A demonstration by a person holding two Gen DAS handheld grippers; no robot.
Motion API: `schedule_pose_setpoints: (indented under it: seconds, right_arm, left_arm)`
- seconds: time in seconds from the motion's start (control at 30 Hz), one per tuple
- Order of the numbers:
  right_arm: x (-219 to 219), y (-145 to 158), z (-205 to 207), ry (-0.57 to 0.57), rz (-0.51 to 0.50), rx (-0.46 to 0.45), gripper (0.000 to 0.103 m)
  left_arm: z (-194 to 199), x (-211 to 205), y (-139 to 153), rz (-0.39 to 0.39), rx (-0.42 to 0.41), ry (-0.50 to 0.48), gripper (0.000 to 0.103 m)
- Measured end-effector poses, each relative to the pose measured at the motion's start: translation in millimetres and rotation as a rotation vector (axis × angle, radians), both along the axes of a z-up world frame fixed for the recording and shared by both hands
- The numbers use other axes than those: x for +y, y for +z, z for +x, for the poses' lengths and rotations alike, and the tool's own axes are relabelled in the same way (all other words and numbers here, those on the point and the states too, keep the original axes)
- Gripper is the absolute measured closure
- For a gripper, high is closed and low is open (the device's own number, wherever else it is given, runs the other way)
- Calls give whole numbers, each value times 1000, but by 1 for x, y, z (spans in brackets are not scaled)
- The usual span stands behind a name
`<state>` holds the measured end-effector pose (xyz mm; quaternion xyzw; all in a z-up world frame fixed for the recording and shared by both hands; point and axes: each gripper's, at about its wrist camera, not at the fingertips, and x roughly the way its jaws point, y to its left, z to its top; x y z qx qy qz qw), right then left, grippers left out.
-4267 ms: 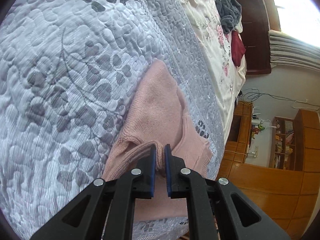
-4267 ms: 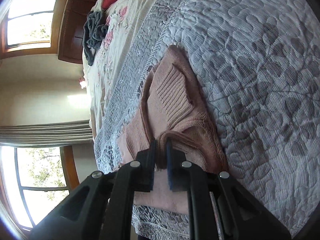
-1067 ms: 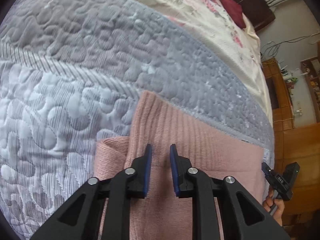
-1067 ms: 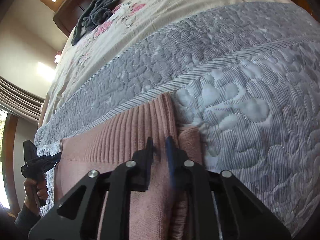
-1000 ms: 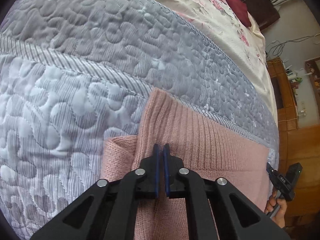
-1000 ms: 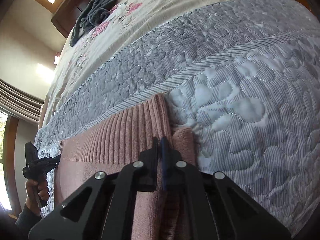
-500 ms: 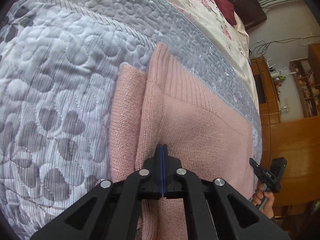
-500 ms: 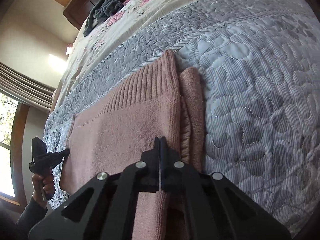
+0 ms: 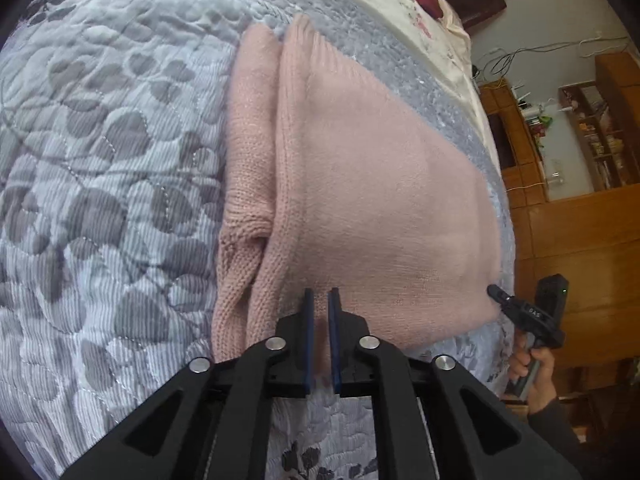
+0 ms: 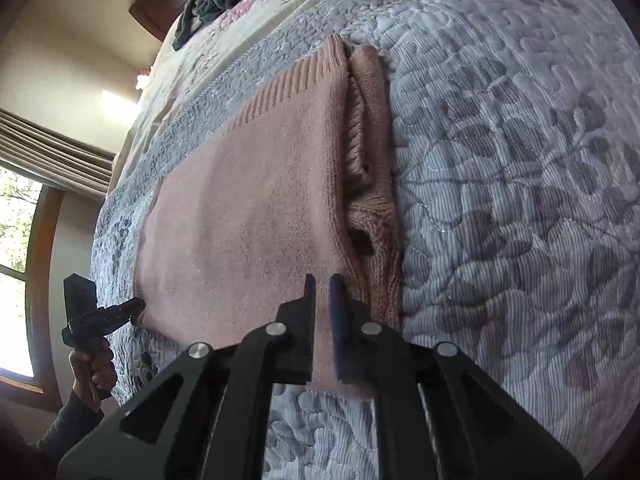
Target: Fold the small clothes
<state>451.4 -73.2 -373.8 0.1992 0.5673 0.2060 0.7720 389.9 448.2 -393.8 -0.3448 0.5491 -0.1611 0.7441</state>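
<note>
One pink sweater (image 9: 372, 200) | folded flat | ribbed hem far | sleeves tucked

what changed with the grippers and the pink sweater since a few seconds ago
Both grippers, left and right, let go of the pink sweater, drew back to its near edge and stand slightly open. The sweater now lies folded flat. The quilt is unchanged.

A grey quilted bed (image 9: 120, 160) carries a folded pink sweater (image 9: 372, 200).
</note>
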Motion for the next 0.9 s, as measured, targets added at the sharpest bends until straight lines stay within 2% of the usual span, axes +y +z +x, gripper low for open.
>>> schedule_pose_setpoints:
  seconds: [0.03,0.1,0.13,0.17,0.23,0.27,0.3,0.33,0.37,0.4,0.43,0.5,0.57,0.67,0.77,0.9]
  right_arm:
    - [-3,4,-7,-5,17,-4,90]
    - [-9,-4,-17,-6,2,17,92]
    - [-13,-14,-20,-7,-16,39,95]
    - [-17,-21,-24,-14,-25,49,103]
    - [-20,-16,-26,-30,-55,38,103]
    - [-15,-4,-28,-26,-101,8,97]
    - [-8,7,-31,-11,-152,-32,82]
    - [4,21,-35,12,-196,-80,77]
    - [16,34,-41,44,-230,-126,75]
    - [33,46,-48,87,-269,-172,74]
    - [50,55,-58,133,-301,-215,71]
    - [90,64,-80,219,-352,-282,53]
    - [136,66,-104,323,-406,-347,47]
    - [205,61,-137,461,-470,-442,31]
    - [269,48,-159,581,-534,-531,31]
    - [328,32,-176,686,-593,-602,31]
  left_arm:
    - [-4,0,0,2,1,-3,85]
    - [-9,-1,-12,57,47,-16,85]
    - [-11,1,-19,52,65,-13,88]
    - [-11,3,-20,38,73,-6,91]
    - [-10,8,-9,33,69,-13,87]
    - [-11,12,1,45,52,-18,74]
    - [-10,18,10,39,36,-17,61]
    - [-10,28,19,44,29,-7,56]
    - [-8,38,27,62,22,11,44]
    - [-4,50,33,75,16,29,38]
    - [2,61,37,77,19,42,38]
    - [12,82,39,85,38,75,37]
    - [30,95,38,65,49,87,36]
    - [55,105,28,30,77,92,34]
    - [77,106,11,-7,113,95,33]
    - [106,105,-6,-57,128,106,33]
